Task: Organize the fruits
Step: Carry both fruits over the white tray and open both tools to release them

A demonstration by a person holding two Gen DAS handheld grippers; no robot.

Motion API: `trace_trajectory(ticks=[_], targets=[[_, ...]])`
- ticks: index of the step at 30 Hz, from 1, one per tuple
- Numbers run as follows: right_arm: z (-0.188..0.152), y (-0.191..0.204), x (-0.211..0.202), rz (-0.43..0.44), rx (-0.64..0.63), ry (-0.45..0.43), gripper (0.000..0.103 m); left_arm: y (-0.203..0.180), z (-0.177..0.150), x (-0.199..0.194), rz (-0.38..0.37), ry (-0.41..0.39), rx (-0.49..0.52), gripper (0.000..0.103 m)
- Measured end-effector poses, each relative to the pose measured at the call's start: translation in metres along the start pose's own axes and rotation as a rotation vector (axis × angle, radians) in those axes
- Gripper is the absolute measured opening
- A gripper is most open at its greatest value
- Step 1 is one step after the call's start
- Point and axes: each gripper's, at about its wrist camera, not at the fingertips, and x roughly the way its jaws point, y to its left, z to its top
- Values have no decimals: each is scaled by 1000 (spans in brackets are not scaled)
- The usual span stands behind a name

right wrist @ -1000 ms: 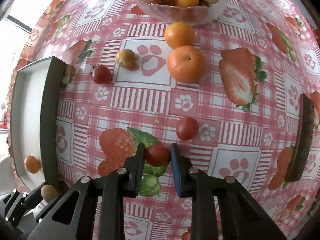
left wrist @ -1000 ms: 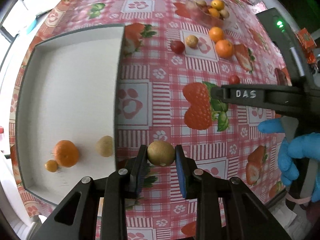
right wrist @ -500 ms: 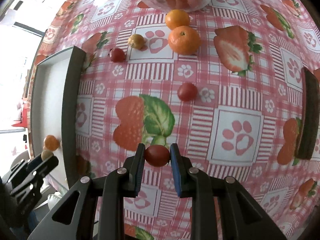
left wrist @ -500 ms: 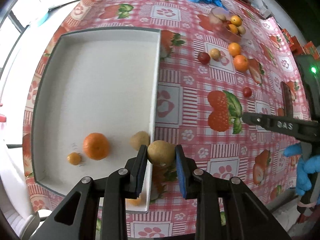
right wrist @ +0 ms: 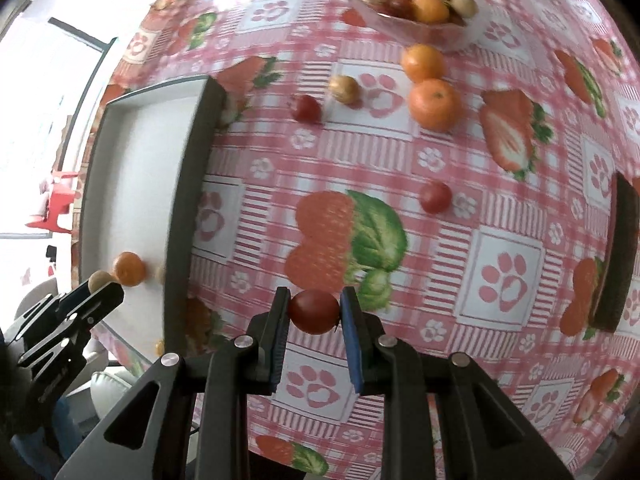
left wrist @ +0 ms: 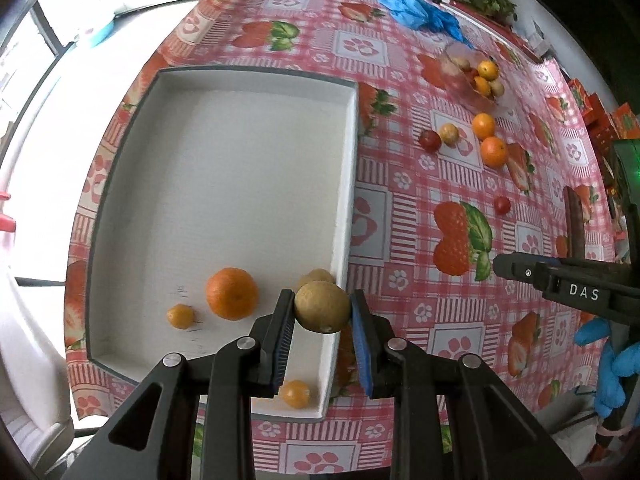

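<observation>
My left gripper (left wrist: pixel 322 307) is shut on a brown kiwi-like fruit (left wrist: pixel 322 306) and holds it above the right wall of the white tray (left wrist: pixel 344 208). In the tray lie an orange (left wrist: pixel 232 293), another brown fruit (left wrist: pixel 314 276) and two small kumquats (left wrist: pixel 181 316). My right gripper (right wrist: pixel 314 312) is shut on a red cherry tomato (right wrist: pixel 314 311), held above the tablecloth to the right of the tray (right wrist: pixel 188 184). The left gripper also shows in the right wrist view (right wrist: pixel 100 284) over the tray's near end.
Loose on the cloth: two oranges (right wrist: pixel 434 102), a yellow-brown fruit (right wrist: pixel 345 89), and two red tomatoes (right wrist: pixel 435 197). A glass bowl (right wrist: pixel 416 28) of fruit stands at the back. A dark tray edge (right wrist: pixel 624 256) is at the right. Blue cloth (left wrist: pixel 416 12) lies far back.
My left gripper has carried the brown fruit left, from over the cloth to over the tray's right wall. My right gripper has lifted and pulled back with the tomato.
</observation>
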Motion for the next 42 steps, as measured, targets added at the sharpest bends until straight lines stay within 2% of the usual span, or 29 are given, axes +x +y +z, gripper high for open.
trace_trajectory(ticks=[13, 24, 34, 42], targets=[[29, 76, 3, 43, -137, -6, 28, 54, 8, -6, 40, -31, -95, 29], [47, 135, 30, 69, -228, 25, 27, 86, 10, 4, 78, -16, -144, 29], [51, 155, 53, 69, -249, 67, 28, 99, 8, 14, 93, 7, -173, 29], [51, 169, 64, 69, -258, 82, 32, 101, 6, 20, 106, 20, -172, 29]])
